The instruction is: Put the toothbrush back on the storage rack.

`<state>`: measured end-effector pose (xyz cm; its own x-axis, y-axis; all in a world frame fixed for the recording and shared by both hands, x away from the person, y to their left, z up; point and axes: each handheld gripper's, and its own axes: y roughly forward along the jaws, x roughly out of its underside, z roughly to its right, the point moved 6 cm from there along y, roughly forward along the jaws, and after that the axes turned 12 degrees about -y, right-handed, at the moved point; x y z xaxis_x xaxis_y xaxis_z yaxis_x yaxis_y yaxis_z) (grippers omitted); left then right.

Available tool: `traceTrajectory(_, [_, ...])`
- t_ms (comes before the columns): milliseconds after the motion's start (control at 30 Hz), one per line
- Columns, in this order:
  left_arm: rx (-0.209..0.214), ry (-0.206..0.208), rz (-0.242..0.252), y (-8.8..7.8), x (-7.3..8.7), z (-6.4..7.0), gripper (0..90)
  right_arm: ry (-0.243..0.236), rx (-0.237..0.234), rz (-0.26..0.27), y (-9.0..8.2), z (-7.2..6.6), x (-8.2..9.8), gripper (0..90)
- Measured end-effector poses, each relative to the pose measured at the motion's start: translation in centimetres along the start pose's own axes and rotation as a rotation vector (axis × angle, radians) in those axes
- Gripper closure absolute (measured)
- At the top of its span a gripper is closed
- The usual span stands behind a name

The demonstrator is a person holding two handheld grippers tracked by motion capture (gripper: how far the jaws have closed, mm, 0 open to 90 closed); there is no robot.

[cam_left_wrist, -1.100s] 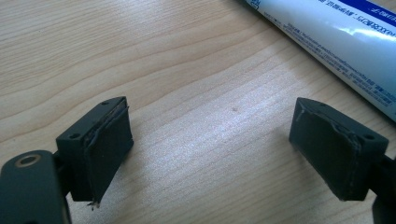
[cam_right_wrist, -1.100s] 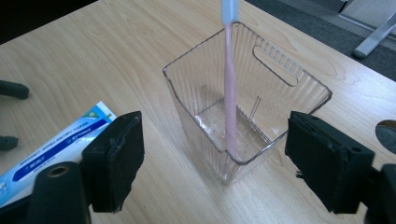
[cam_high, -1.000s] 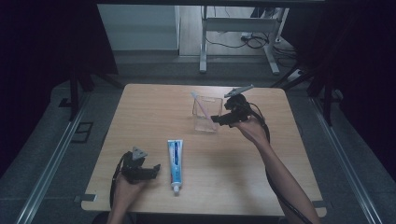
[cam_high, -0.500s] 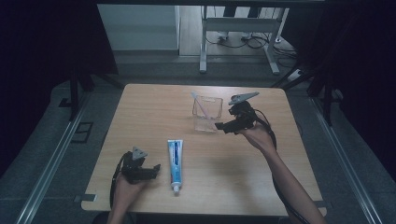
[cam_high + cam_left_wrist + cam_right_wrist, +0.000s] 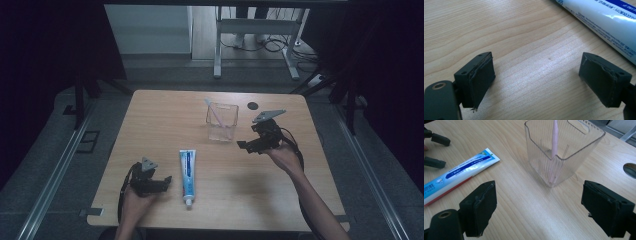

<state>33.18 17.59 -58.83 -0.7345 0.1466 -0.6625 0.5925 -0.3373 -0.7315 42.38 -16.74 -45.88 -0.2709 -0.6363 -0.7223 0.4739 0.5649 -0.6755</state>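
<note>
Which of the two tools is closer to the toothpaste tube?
The left tool, beside the tube at the near edge; the right tool is by the clear cup.

Cup: we saw the cup standing behind the table's middle, a toothbrush upright inside it.
Tube: we found the toothpaste tube lying flat nearer the front edge, before and left of the cup.
Left gripper: we noted the left gripper just left of the tube.
Right gripper: we placed the right gripper right of the cup, perhaps slightly before it.
</note>
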Motion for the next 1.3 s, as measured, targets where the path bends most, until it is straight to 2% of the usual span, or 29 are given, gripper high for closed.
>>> traceTrajectory(133, [0.000,0.000,0.000,0.0,0.0,0.0,12.9,-0.004,0.008,0.000,-0.5,-0.2,0.8,12.8])
traceTrajectory(400, [0.001,-0.011,0.004,0.0,0.0,0.1,12.9,0.019,0.020,0.011,-1.5,-0.9,2.5,12.8])
traceTrajectory(600, [0.000,0.000,0.001,0.0,0.0,0.0,13.0,0.030,0.025,0.017,-2.2,-1.7,4.2,12.8])
traceTrajectory(1067, [0.002,-0.011,0.007,0.0,0.0,0.1,13.0,0.033,0.047,0.011,-2.3,-3.6,7.6,12.9])
traceTrajectory(1300, [0.002,-0.012,0.007,0.0,0.0,0.1,13.0,0.066,0.040,0.028,-2.0,-4.6,9.6,13.2])
